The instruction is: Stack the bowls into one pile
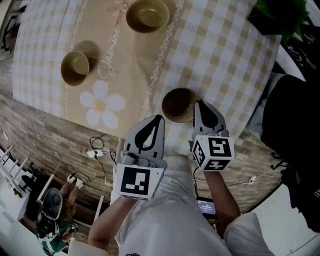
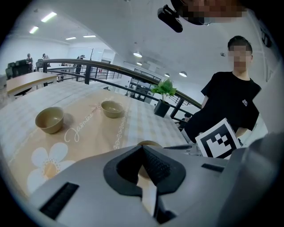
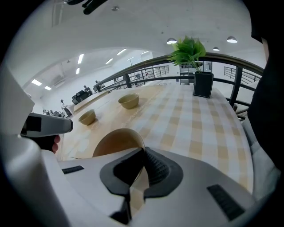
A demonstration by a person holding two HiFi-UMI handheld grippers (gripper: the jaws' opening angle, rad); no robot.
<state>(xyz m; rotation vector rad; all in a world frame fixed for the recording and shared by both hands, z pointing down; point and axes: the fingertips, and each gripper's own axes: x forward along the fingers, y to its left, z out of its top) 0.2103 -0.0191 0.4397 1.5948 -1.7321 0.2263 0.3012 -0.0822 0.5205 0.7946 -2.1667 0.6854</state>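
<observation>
Three tan bowls sit on the table. The far bowl (image 1: pixel 147 15) (image 2: pixel 112 108) (image 3: pixel 128 101) and the left bowl (image 1: pixel 75 67) (image 2: pixel 49 119) (image 3: pixel 87 117) stand apart on the beige runner. The near bowl (image 1: pixel 179 105) (image 3: pixel 116 141) is by the table's near edge, tilted, and my right gripper (image 1: pixel 197 105) (image 3: pixel 142 155) is shut on its right rim. My left gripper (image 1: pixel 159 119) (image 2: pixel 143 153) is shut with nothing in it, just left of that bowl, whose rim (image 2: pixel 150 143) peeks over the jaws.
A checked tablecloth (image 1: pixel 220 55) with a flower-print runner (image 1: pixel 102 102) covers the table. A potted plant (image 1: pixel 280 15) (image 3: pixel 195 66) stands at the far right corner. A person in black (image 2: pixel 230 106) stands right of the table. Cables lie on the floor (image 1: pixel 97 150) below the near edge.
</observation>
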